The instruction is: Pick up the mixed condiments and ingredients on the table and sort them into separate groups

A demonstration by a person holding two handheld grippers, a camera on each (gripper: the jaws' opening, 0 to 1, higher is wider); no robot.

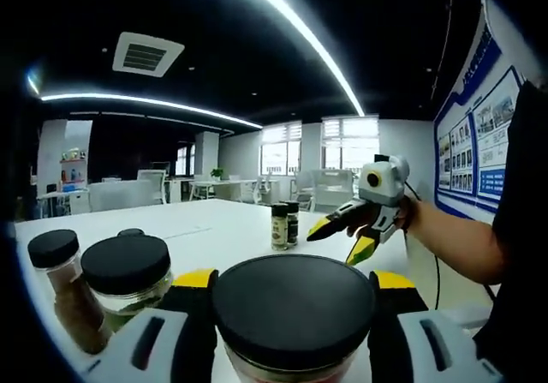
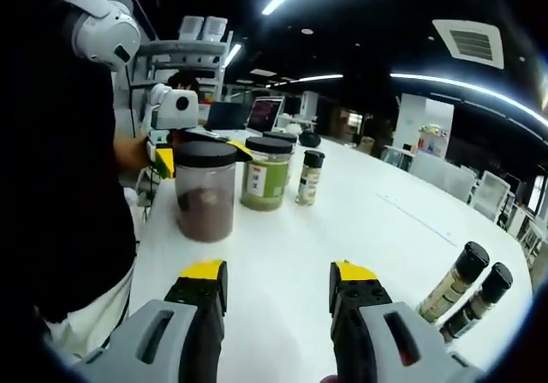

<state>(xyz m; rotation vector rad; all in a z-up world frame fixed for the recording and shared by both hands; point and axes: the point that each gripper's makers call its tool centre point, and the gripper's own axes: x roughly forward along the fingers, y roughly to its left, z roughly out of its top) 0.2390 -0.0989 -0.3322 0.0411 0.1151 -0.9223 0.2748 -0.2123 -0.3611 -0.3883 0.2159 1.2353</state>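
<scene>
Jar (image 1: 293,314) between left gripper (image 1: 291,290) jaws

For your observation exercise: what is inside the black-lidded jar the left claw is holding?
In the right gripper view, the jar held by the left claw shows a dark reddish-brown filling in its lower part, kind unclear. In the left gripper view its lid covers the contents.
</scene>
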